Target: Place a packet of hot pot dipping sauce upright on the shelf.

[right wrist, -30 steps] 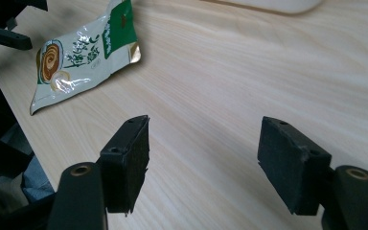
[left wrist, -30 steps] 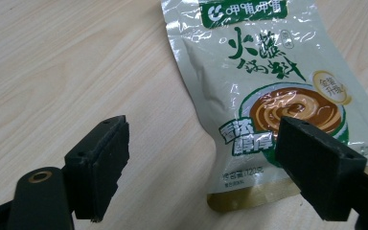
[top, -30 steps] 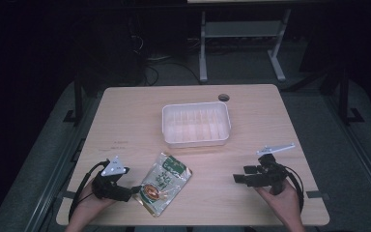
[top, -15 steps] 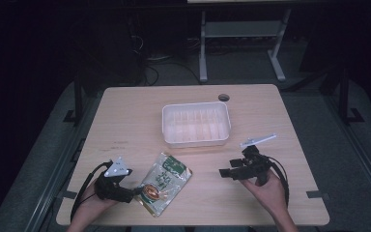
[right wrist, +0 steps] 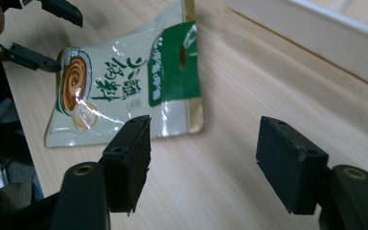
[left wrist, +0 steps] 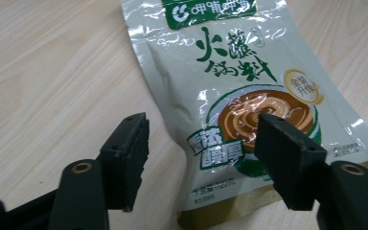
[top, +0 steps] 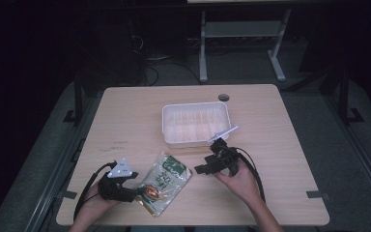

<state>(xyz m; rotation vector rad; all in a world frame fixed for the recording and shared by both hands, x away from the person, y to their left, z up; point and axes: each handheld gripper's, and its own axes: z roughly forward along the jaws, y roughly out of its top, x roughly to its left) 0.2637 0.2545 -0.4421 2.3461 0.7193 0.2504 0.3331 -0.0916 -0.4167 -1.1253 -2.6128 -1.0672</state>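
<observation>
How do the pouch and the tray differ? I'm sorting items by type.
The pouch is a flat, glossy packet printed in green and brown, lying askew near the table's front edge; the tray is plain white, rigid and walled, open on top, and sits squarely near the middle. The tray looks larger. Both rest on the wooden table, untouched.

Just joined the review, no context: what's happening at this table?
A person holds tongs in each hand over a wooden table. The left tongs sit open at the bottom end of a green sauce pouch lying flat. The right tongs, open too, have moved in toward its top end. A white plastic tray stands behind, apparently empty. Nothing is gripped yet.
</observation>
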